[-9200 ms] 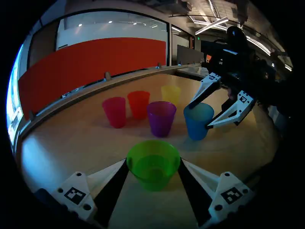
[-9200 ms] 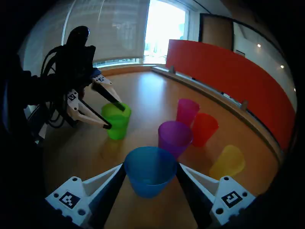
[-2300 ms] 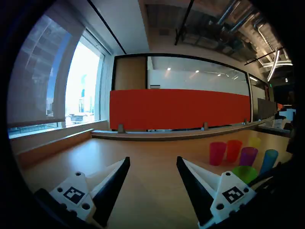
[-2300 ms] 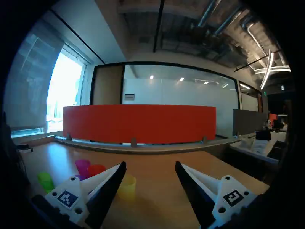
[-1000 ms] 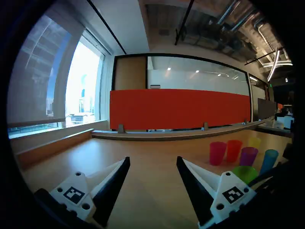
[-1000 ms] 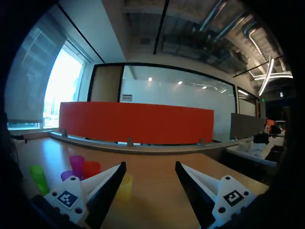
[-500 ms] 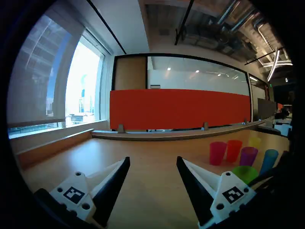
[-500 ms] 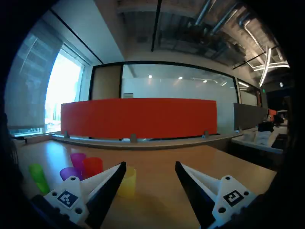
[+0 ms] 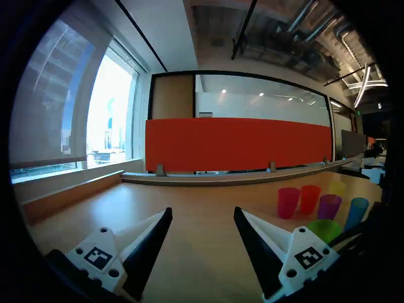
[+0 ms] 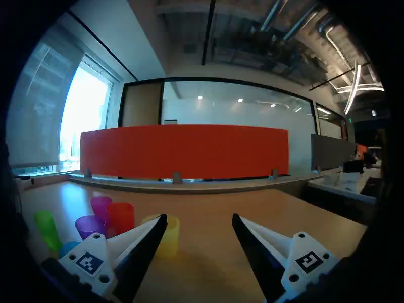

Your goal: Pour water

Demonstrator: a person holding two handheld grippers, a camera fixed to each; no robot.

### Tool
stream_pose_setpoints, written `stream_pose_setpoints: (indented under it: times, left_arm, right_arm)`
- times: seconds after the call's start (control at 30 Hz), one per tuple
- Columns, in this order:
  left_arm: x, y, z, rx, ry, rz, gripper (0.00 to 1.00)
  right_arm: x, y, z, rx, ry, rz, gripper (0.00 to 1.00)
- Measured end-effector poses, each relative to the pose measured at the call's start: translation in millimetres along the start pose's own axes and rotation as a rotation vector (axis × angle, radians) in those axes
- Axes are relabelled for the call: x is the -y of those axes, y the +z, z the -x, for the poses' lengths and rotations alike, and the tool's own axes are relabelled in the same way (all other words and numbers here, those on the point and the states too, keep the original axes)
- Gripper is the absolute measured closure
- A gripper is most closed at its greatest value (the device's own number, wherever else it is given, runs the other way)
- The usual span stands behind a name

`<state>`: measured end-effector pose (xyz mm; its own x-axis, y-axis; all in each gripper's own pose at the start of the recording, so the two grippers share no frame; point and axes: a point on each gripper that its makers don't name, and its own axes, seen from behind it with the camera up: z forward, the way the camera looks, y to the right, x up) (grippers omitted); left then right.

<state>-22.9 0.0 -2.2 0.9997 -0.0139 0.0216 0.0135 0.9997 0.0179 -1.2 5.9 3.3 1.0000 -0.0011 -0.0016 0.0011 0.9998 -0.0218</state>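
Observation:
My left gripper (image 9: 202,214) is open, low over the wooden table (image 9: 192,202), with nothing between its fingers. To its right in the left gripper view stand a green cup (image 9: 325,230), a blue cup (image 9: 356,212), a purple cup (image 9: 328,206), an orange cup (image 9: 309,199), a pink cup (image 9: 288,202) and a yellow cup (image 9: 337,188). My right gripper (image 10: 198,219) is open and holds nothing. In the right gripper view the yellow cup (image 10: 169,236) is behind its left finger, with the orange cup (image 10: 121,217), pink cup (image 10: 101,208), purple cup (image 10: 90,226), green cup (image 10: 47,228) and blue cup (image 10: 68,248) further left.
A long red partition (image 9: 237,144) runs along the table's far edge. Bright windows (image 9: 103,121) line the left wall. A second desk with items (image 10: 348,181) lies to the right in the right gripper view.
Since 9.2 s ago both grippers have let go of the green and blue cups and pulled back. Over the last second the right gripper's view has dipped slightly, showing more of the cups; the left one is still.

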Motion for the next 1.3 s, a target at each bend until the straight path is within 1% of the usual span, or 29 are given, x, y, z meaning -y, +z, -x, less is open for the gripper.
stream_pose_setpoints:
  times: [0.2, 1.3]
  left_arm:
    - [0.2, -0.2, 0.0, 0.000, 0.000, 0.000, 0.10]
    - [0.4, -0.6, -0.2, 0.000, 0.000, 0.000, 0.10]
  right_arm:
    - [2.2, -1.8, -0.7, 0.001, -0.001, -0.010, 0.00]
    - [2.8, -2.9, -0.5, 0.002, 0.001, -0.013, 0.00]
